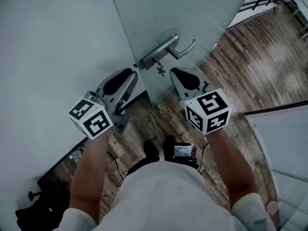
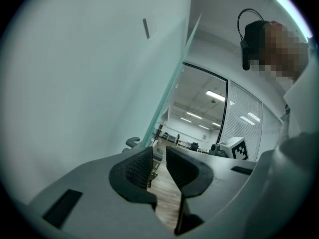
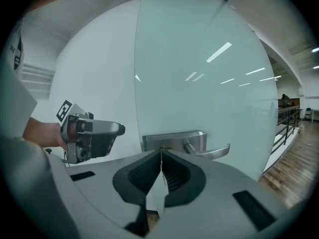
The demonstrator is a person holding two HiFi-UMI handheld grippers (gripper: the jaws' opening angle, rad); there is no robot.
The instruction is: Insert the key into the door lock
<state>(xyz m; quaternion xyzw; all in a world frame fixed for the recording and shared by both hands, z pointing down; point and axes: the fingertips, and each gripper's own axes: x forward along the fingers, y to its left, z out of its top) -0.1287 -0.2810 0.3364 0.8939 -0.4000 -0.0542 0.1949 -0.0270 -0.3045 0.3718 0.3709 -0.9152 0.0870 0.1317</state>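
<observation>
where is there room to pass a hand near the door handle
Free: the bare glass door above the handle, and the wood floor right of it. Crowded: at the lock plate, where the key and right gripper sit, with the left gripper close beside.

No lettering, brand or number is legible in any view.

Left marker cube point(image 1: 91, 118), on the left gripper point(image 1: 131, 75): each visible face carries a black-and-white square code pattern, with no characters.

Right marker cube point(image 1: 208, 110), on the right gripper point(image 1: 173, 73): it has patterns of the same kind in a different layout, with no characters.

Small lit screen point(image 1: 183, 151) at the person's waist: a line of pale characters shows, too small to read.
</observation>
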